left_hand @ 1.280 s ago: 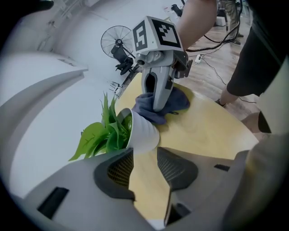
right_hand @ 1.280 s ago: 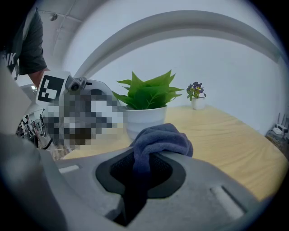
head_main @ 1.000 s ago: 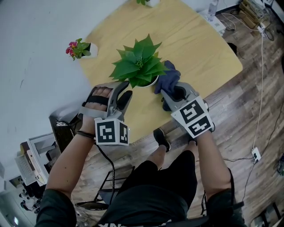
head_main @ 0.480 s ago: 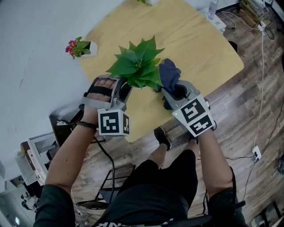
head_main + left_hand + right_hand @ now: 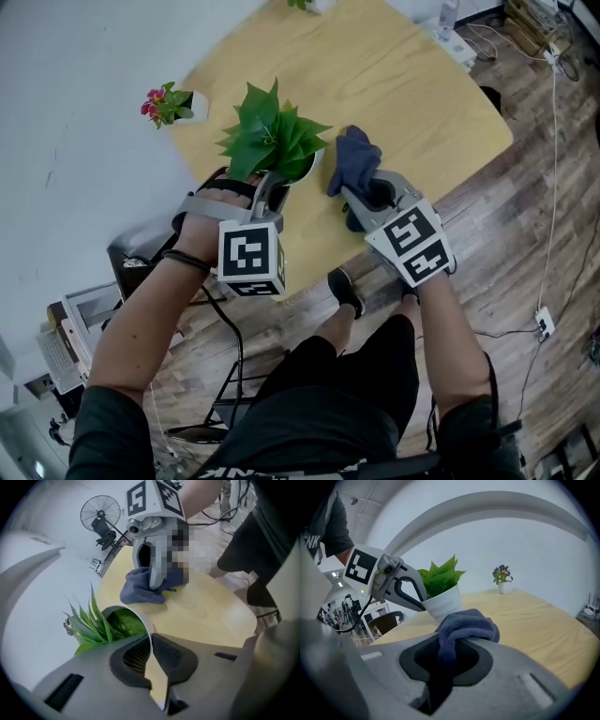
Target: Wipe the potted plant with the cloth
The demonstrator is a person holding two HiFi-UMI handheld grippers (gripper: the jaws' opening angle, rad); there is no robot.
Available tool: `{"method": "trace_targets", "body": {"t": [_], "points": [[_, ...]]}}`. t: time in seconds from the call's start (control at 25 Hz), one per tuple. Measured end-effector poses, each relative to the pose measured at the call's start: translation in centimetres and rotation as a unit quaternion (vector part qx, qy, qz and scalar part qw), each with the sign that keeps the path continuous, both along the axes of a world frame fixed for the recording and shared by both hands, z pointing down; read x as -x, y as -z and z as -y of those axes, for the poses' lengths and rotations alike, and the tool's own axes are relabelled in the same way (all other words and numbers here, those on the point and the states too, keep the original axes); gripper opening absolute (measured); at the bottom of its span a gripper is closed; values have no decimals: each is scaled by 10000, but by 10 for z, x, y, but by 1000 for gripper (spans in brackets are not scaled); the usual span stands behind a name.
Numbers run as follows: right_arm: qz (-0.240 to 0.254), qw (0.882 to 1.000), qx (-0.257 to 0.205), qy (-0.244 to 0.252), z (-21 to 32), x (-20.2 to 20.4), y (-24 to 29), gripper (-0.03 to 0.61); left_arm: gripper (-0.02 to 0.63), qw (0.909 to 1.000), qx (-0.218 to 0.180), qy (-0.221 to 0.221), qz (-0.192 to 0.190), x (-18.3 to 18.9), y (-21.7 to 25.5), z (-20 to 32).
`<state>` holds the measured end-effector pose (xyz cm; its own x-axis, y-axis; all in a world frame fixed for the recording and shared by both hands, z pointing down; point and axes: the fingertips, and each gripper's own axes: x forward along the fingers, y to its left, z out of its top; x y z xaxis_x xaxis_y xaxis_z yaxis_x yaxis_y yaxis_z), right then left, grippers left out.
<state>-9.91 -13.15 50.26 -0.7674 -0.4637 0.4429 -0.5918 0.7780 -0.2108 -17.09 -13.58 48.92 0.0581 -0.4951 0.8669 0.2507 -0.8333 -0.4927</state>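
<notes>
On a round wooden surface (image 5: pixel 422 103), the left gripper (image 5: pixel 277 190) is pinching the near rim of the white pot (image 5: pixel 307 169). Its jaws have just been closing, and the thin wall is now standing between them with a pad on either side. The pot is tilting, and the green plant (image 5: pixel 265 139) in it is leaning away from the right gripper (image 5: pixel 361 202). That gripper is waiting just to the right of the pot, its jaws gripping a dark blue cloth (image 5: pixel 354 157). The cloth is bunching out past the jaws, near the pot but apart from the leaves. Well beyond the pot, at the surface's far left edge, small pink flowers (image 5: pixel 161 101) are standing in a white holder.
</notes>
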Motion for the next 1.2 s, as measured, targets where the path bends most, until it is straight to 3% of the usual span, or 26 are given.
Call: {"method": "trace_targets", "body": {"t": [0.08,0.28,0.4,0.52,1.2], "points": [[87,10000,4,-10,-3,-1,4,55,17,9982,428,380,-189,-5,2,-4],[688,9969,-373,43,-17,4,42,55,17,9810,1330,1216,-720,-23,15,-12],[1007,9923,-712,112,-22,11,75,55,15,9780,1459,1295,-745,-31,21,-15],[889,9917,-894,240,-24,14,87,55,15,9754,1548,1348,-805,-39,28,-20],[346,9992,-25,176,-9,8,15,55,12,9640,1885,1581,-1008,-45,36,-31]]}}
